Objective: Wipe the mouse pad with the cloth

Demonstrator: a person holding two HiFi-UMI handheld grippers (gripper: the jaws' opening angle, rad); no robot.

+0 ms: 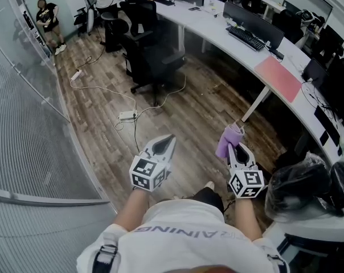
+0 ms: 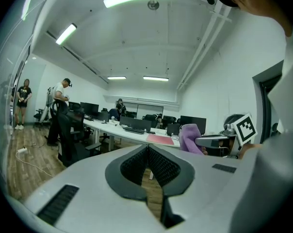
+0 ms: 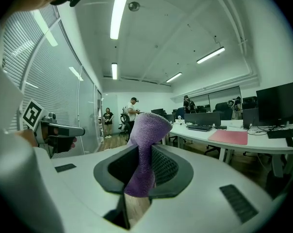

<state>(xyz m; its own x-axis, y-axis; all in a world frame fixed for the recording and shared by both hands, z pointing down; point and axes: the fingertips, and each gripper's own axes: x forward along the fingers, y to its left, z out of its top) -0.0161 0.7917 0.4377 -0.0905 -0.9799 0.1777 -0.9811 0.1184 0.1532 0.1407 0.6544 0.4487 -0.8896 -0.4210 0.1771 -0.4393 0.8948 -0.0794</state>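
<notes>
A purple cloth is pinched between the jaws of my right gripper; in the head view the cloth sticks out past the right gripper over the wooden floor. My left gripper is beside it, shut with nothing in it, as the left gripper view shows at the left gripper. The pink mouse pad lies on the long white desk, well ahead and to the right of both grippers. It also appears as the mouse pad and the mouse pad.
A black office chair stands between me and the desk. Cables and a power strip lie on the floor ahead. A glass wall with blinds runs along the left. A keyboard and monitors sit on the desk. People stand at the far end.
</notes>
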